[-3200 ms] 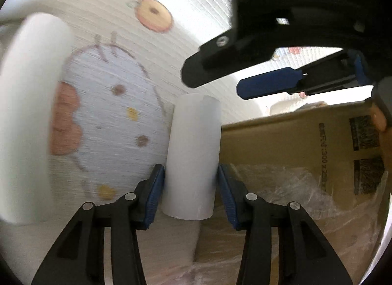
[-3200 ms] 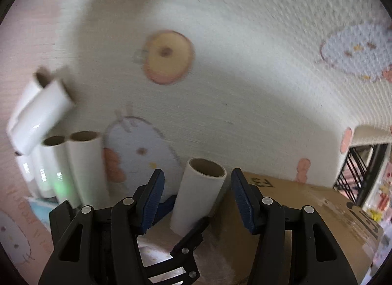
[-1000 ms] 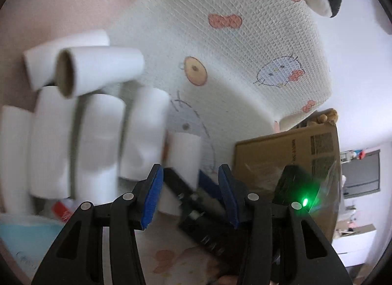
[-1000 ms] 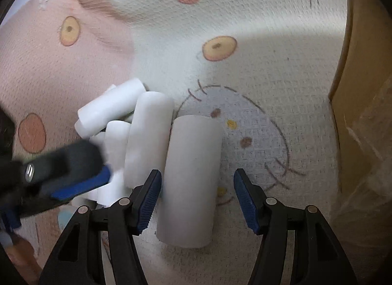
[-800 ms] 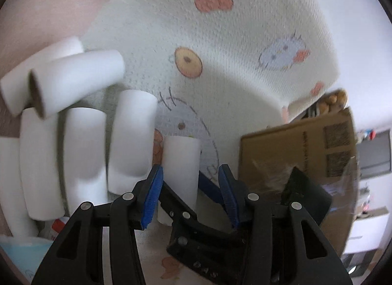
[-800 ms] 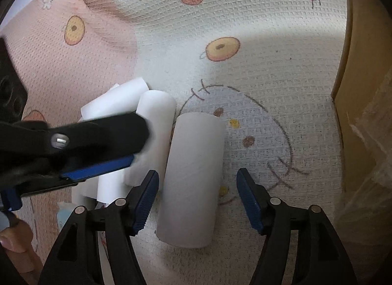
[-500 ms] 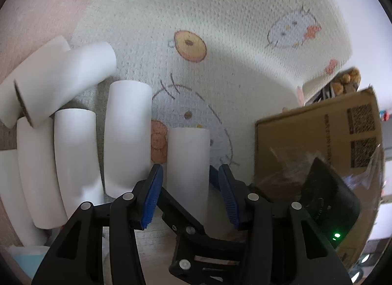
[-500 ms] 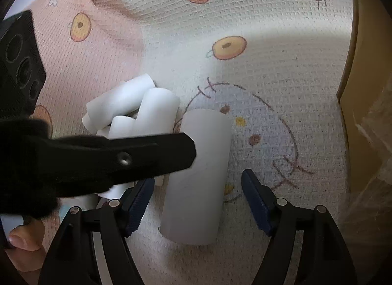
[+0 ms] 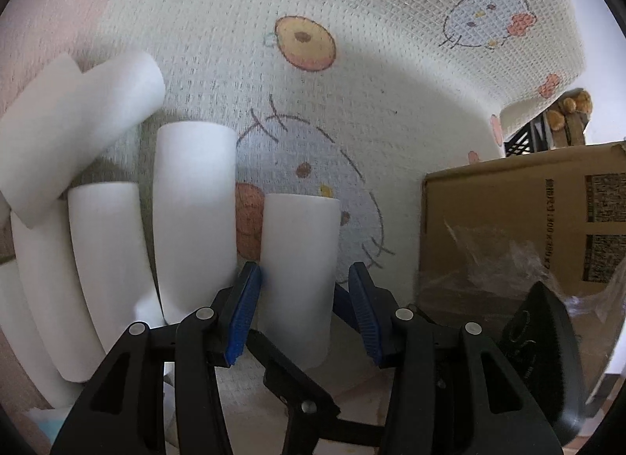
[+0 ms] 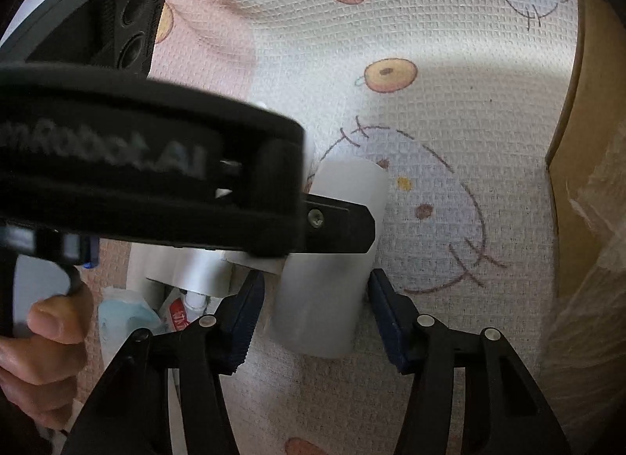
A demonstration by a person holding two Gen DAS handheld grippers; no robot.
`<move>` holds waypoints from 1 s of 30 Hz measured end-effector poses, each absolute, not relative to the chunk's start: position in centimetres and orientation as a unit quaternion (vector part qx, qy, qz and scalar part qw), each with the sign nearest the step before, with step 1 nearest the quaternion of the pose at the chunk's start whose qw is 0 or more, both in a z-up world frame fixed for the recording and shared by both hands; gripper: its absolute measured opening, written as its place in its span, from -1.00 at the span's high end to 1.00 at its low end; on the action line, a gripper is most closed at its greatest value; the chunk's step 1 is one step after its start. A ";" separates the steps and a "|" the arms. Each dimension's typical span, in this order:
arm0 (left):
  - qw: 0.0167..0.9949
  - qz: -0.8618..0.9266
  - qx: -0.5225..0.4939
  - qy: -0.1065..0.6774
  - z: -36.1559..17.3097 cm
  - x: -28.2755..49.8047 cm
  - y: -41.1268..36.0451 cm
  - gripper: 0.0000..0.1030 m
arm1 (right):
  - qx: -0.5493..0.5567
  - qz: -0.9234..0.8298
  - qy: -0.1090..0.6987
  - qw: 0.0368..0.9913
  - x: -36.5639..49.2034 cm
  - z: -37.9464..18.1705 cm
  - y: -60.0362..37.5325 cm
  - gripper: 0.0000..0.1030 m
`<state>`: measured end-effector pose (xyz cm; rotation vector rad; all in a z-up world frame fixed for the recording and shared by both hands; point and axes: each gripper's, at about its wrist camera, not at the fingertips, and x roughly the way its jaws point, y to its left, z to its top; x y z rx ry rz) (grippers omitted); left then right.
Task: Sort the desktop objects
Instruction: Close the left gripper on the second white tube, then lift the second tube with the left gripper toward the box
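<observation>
A white paper roll (image 9: 299, 259) lies on the cartoon-print mat (image 9: 352, 103), to the right of a row of several white rolls (image 9: 191, 212). My left gripper (image 9: 305, 298) is open, its blue pads on either side of this roll's near end. In the right wrist view the same roll (image 10: 328, 290) lies between the open jaws of my right gripper (image 10: 317, 310). The left gripper's black body (image 10: 156, 181) crosses above it and hides the other rolls. My right gripper's fingers (image 9: 344, 302) show under the roll in the left wrist view.
A cardboard box (image 9: 528, 228) with crinkled clear plastic stands right of the roll; its edge also shows in the right wrist view (image 10: 567, 142). A pale blue packet (image 10: 125, 322) and small clutter lie at the near left. A hand (image 10: 43, 337) holds the left gripper.
My left gripper has come down and forward over the rolls until its pads flank the rightmost roll. My right gripper stayed around that roll, drawing slightly closer.
</observation>
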<state>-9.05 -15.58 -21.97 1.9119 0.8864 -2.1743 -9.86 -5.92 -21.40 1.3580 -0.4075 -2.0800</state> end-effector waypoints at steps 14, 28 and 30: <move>0.059 -0.762 0.571 0.301 -19.8 -6.0 -16.8 0.11 | 0.482 -0.796 -0.162 0.328 -10.1 -19.2 -5.7 -0.02; 0.097 -0.815 0.503 0.272 -14.0 -1.4 -17.3 0.11 | 0.468 -0.788 -0.108 0.387 -8.1 -14.4 -7.8 -0.03; 0.101 -0.820 0.498 0.264 -13.4 -1.0 -17.3 0.11 | 0.460 -0.788 -0.104 0.396 -7.8 -13.8 -7.9 -0.03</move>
